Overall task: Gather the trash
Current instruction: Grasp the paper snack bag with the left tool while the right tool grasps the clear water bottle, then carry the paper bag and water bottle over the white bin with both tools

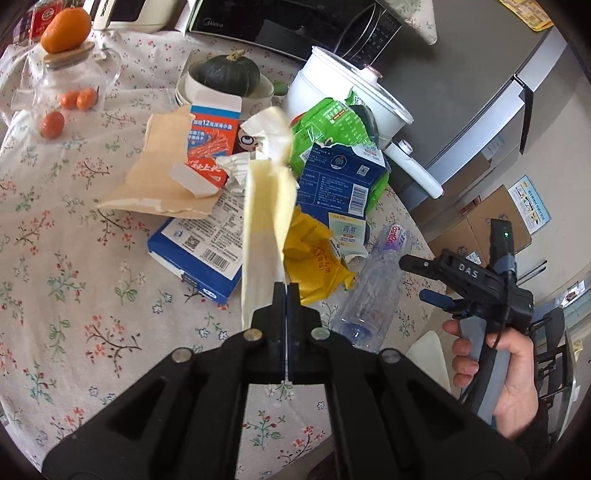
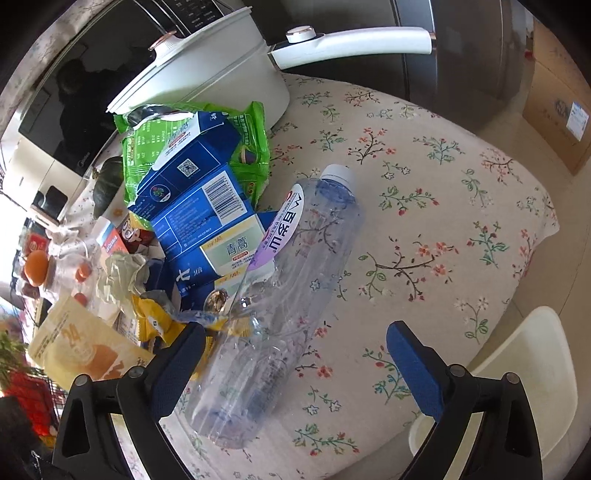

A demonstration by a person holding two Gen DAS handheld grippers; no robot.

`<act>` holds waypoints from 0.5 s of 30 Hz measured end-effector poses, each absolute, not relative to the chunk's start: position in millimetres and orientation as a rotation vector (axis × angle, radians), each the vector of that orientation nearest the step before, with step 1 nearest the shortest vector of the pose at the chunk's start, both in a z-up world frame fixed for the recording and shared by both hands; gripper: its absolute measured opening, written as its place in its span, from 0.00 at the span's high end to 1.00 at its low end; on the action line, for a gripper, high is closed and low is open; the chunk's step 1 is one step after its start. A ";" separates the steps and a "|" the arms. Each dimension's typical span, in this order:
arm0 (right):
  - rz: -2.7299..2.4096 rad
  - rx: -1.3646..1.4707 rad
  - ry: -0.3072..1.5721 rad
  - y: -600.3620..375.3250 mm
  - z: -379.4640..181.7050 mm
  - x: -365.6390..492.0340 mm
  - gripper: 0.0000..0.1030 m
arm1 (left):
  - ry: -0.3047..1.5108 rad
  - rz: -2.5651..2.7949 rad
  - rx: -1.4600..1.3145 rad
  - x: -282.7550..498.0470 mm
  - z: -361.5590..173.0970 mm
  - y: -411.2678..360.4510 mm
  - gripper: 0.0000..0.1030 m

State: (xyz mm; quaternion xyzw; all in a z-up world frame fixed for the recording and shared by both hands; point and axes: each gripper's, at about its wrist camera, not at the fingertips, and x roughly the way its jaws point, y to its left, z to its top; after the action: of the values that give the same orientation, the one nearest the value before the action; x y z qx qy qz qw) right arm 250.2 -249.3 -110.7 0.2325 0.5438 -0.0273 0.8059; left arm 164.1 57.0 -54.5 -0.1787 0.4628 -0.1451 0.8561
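My left gripper (image 1: 286, 291) is shut on the lower end of a pale yellow wrapper (image 1: 267, 206), which hangs lifted above the trash pile. The pile on the floral tablecloth (image 1: 74, 258) holds a torn blue carton (image 1: 340, 184), a flat blue box (image 1: 199, 243), a green bag (image 1: 328, 125), a crumpled yellow wrapper (image 1: 314, 258) and brown paper (image 1: 159, 177). A clear plastic bottle (image 2: 288, 288) lies on its side between the spread fingers of my open right gripper (image 2: 295, 339); the pads do not touch it. A hand holds the right gripper (image 1: 413, 278) beside the bottle (image 1: 373, 288).
A white pot (image 2: 221, 74) with a long handle stands behind the pile, in front of a black microwave (image 1: 295, 22). A dark squash in a bowl (image 1: 225, 74) and a glass jar (image 1: 66, 74) topped by an orange sit far left. A white chair (image 2: 517, 369) stands at the table edge.
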 end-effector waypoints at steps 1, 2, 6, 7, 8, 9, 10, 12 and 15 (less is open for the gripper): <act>-0.059 0.508 1.172 -249.0 -114.6 252.9 0.05 | 0.965 -0.305 -0.368 161.9 -51.6 58.8 1.00; -0.055 0.522 1.183 -247.7 -119.6 256.2 0.08 | 0.959 -0.307 -0.364 160.9 -49.9 59.4 1.00; -0.028 0.599 1.218 -244.2 -136.4 261.5 0.19 | 0.939 -0.304 -0.343 155.3 -43.8 62.9 1.00; -0.029 0.625 1.224 -244.3 -139.5 261.7 0.20 | 0.935 -0.304 -0.338 154.8 -42.7 63.2 1.00; -0.021 0.643 1.230 -243.5 -141.8 262.4 0.22 | 0.931 -0.303 -0.333 154.5 -41.8 63.2 1.00; -0.005 0.654 1.233 -241.8 -143.2 263.0 0.28 | 0.927 -0.302 -0.329 154.2 -41.4 63.4 1.00; 0.007 0.658 1.235 -240.2 -144.3 263.0 0.33 | 0.926 -0.302 -0.325 154.2 -41.4 63.5 1.00; 0.012 0.640 1.223 -237.2 -144.0 262.4 0.35 | 0.930 -0.307 -0.326 156.1 -40.7 61.2 1.00; 0.016 0.642 1.211 -235.4 -142.2 260.9 0.37 | 0.929 -0.320 -0.286 158.4 -38.5 54.1 1.00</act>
State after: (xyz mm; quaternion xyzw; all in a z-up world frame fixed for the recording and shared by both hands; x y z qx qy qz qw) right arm 260.9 -235.4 -142.2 0.2964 0.5591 0.0074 0.7743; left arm 158.4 54.1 -38.5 -0.1369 0.4444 -0.1530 0.8720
